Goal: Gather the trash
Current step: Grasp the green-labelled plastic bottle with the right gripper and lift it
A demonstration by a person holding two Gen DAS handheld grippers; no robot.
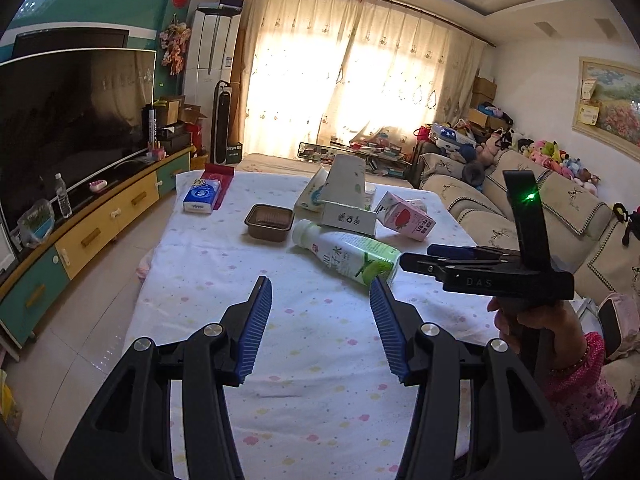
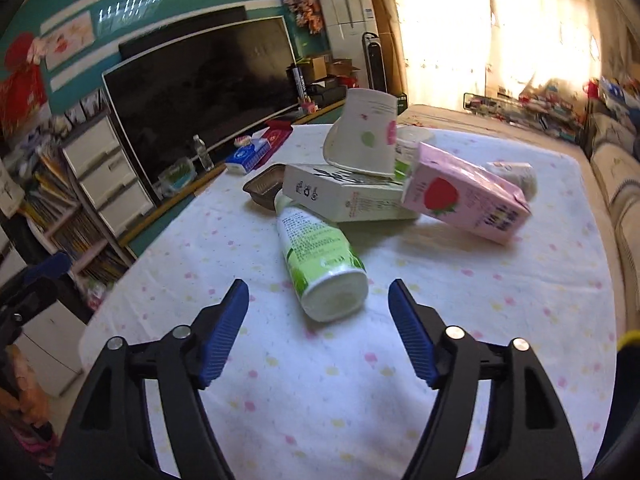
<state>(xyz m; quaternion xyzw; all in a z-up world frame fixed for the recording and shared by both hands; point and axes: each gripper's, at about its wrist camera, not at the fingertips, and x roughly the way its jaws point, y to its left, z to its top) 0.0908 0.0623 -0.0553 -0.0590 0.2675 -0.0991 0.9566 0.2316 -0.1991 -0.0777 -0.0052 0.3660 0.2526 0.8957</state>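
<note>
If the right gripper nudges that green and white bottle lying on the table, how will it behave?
The green and white bottle lies on its round side, so it would probably roll. Its glossy wrap looks slippery. Its neck sits against the white box, so a push may shift that pile. The right gripper is open.

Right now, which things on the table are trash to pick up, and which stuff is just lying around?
Trash, probably:
green bottle
pink carton
white box
paper cup
brown tray

Just lying about:
tissue pack
water bottle
TV
sofa

Black claws (image 1: 320,292), blue ribbed pads (image 2: 224,332), pink sleeve (image 1: 580,396).
</note>
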